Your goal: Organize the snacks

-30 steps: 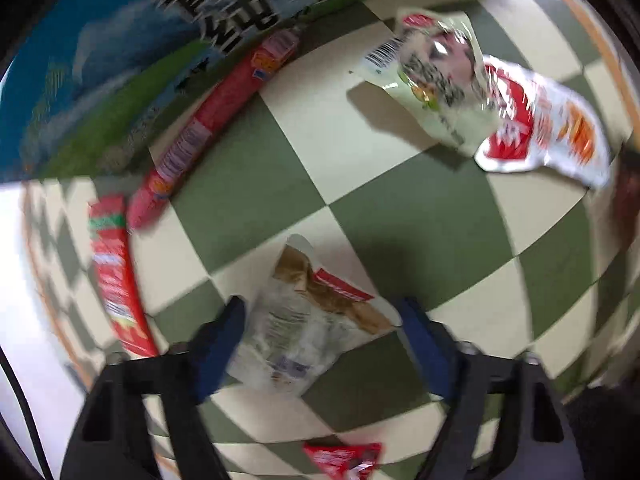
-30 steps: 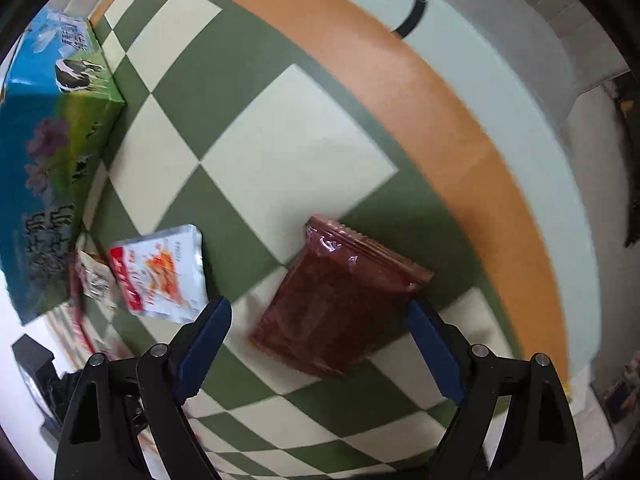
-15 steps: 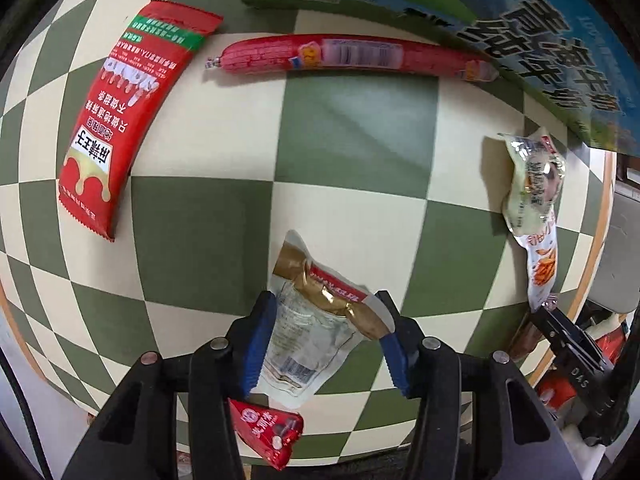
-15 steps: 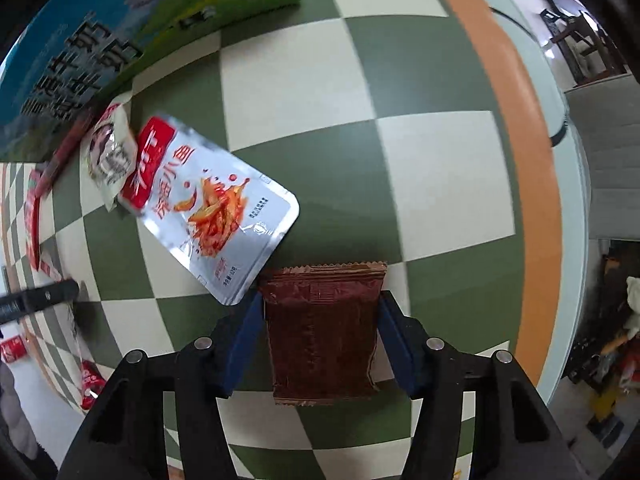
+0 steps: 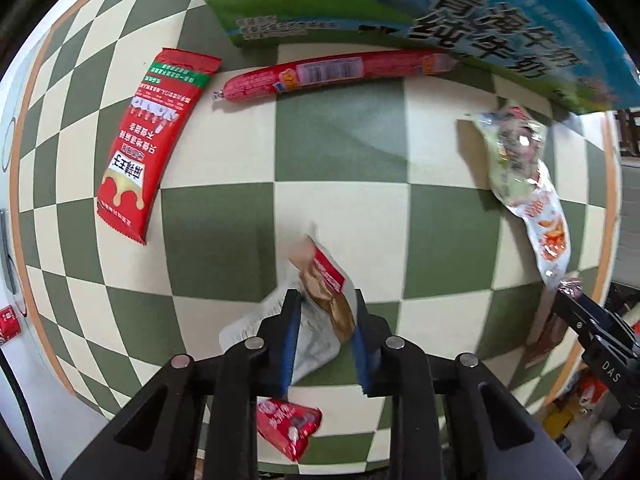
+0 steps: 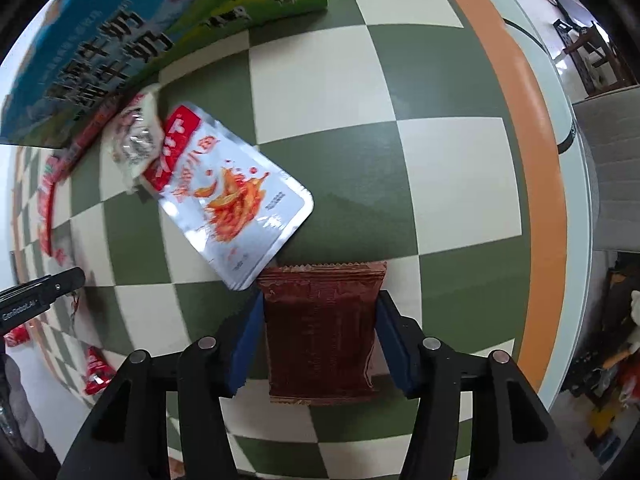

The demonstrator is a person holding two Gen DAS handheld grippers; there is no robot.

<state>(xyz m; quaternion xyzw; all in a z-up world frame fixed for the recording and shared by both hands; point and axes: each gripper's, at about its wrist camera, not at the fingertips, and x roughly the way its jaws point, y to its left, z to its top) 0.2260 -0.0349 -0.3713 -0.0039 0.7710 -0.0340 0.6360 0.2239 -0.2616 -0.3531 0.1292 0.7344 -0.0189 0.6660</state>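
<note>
My left gripper (image 5: 325, 296) points down at the checked tablecloth (image 5: 340, 136). Its jaws are closing, and the blue pads pinch a clear pouch with a brown and red top (image 5: 324, 276), which is crumpled between them. My right gripper (image 6: 320, 296) also points down. Its jaws are closing too, with the pads against both sides of a flat dark brown packet (image 6: 320, 332). A white pouch with orange print (image 6: 236, 200) lies just left of that packet, its corner touching it. The right gripper's body (image 5: 592, 320) shows at the right edge of the left wrist view.
A blue and green milk carton box (image 5: 440, 8) stands at the far side. Before it lie a red sausage (image 5: 320, 74), a long red packet (image 5: 152, 140) and a clear greenish pouch (image 5: 512, 152). A small red packet (image 5: 288, 426) lies under the left gripper. The orange table rim (image 6: 532, 160) runs on the right.
The left jaws have closed on the clear pouch, crumpling it and raising it off the cloth. The right jaws have narrowed onto the brown packet's sides. Both views have rolled.
</note>
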